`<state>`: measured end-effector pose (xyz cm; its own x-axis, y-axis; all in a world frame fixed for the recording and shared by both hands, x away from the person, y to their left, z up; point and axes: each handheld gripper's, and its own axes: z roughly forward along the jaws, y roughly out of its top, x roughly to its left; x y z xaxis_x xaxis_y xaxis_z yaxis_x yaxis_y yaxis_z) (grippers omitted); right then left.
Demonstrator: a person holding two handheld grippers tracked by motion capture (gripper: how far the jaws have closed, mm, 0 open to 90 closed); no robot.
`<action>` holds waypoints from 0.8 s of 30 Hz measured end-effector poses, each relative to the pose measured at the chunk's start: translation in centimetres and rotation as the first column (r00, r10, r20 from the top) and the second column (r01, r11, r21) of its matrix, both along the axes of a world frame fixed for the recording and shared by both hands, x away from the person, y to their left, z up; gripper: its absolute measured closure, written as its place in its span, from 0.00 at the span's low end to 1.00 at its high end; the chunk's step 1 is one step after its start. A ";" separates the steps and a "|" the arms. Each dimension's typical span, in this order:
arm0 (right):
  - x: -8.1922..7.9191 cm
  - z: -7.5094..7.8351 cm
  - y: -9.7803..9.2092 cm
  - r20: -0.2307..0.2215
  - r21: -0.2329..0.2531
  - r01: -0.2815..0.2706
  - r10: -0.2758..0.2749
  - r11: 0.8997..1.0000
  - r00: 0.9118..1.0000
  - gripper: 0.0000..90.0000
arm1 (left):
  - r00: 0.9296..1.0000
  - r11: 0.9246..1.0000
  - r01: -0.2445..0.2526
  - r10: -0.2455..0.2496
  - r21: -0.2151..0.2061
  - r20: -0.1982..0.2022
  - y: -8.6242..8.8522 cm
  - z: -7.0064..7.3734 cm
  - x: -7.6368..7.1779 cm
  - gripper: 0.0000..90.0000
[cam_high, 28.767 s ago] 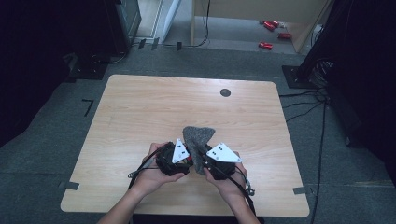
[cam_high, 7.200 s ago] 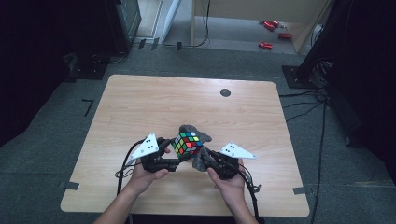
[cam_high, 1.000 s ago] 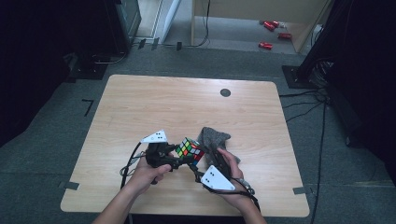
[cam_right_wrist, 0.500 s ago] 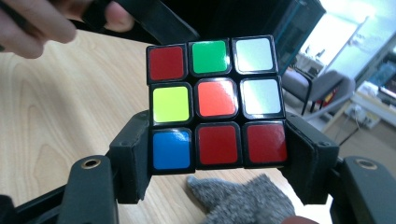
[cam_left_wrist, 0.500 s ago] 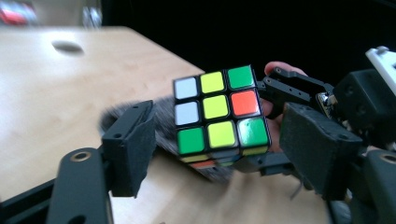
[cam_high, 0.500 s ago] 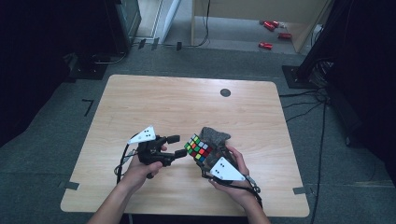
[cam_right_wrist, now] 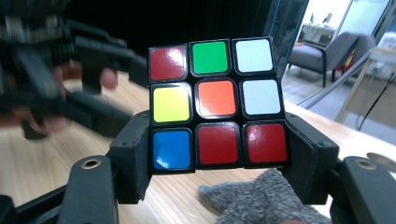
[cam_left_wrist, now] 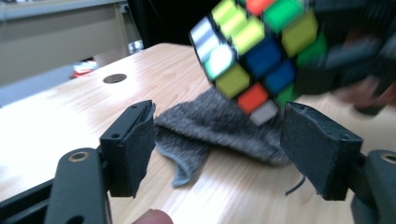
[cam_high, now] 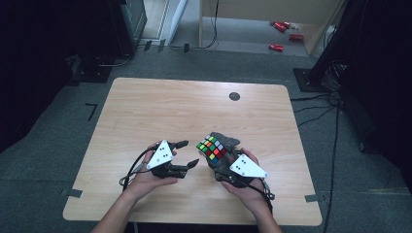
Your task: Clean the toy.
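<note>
From the high view, the left claw (cam_high: 186, 154) is seen held low over the wooden desk (cam_high: 145, 111), its jaws spread apart and pointed toward the right claw (cam_high: 216, 160). The puzzle cube (cam_high: 212, 147) is clamped by the right claw above the grey cloth (cam_high: 228, 142), which lies on the desk. A second ago the cube was gripped between both claws; it has since been released by the left one and carried off to the right.

In the left gripper view, the left claw (cam_left_wrist: 217, 149) is shown empty, with the cube (cam_left_wrist: 252, 51) raised beyond it over the cloth (cam_left_wrist: 210, 126).

In the right gripper view, the cube (cam_right_wrist: 215, 102) is pinched at its bottom row by the right claw (cam_right_wrist: 217, 156), the cloth (cam_right_wrist: 252, 200) lying beneath.
</note>
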<state>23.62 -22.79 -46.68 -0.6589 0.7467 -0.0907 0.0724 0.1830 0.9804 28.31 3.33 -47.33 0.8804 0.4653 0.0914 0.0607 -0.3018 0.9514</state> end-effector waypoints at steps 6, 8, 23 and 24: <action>0.0 0.6 0.0 -0.092 0.098 -0.012 0.021 0.995 0.996 0.38 | 0.996 0.998 0.003 -0.008 0.055 0.087 -1.1 -0.8 -0.8 0.20; -0.1 0.6 0.2 -0.107 0.105 -0.025 0.036 0.994 0.994 0.38 | 0.994 0.998 -0.005 -0.002 0.060 0.107 -1.2 -0.9 -0.9 0.19; -0.3 0.6 2.2 -0.214 0.157 -0.078 0.111 0.984 0.971 0.38 | 0.956 0.996 -0.040 0.016 0.076 0.293 -1.6 -1.1 -1.8 0.20; -0.3 0.6 2.2 -0.225 0.166 -0.077 0.113 0.983 0.968 0.38 | 0.953 0.997 -0.039 0.015 0.073 0.301 -1.6 -1.2 -1.9 0.22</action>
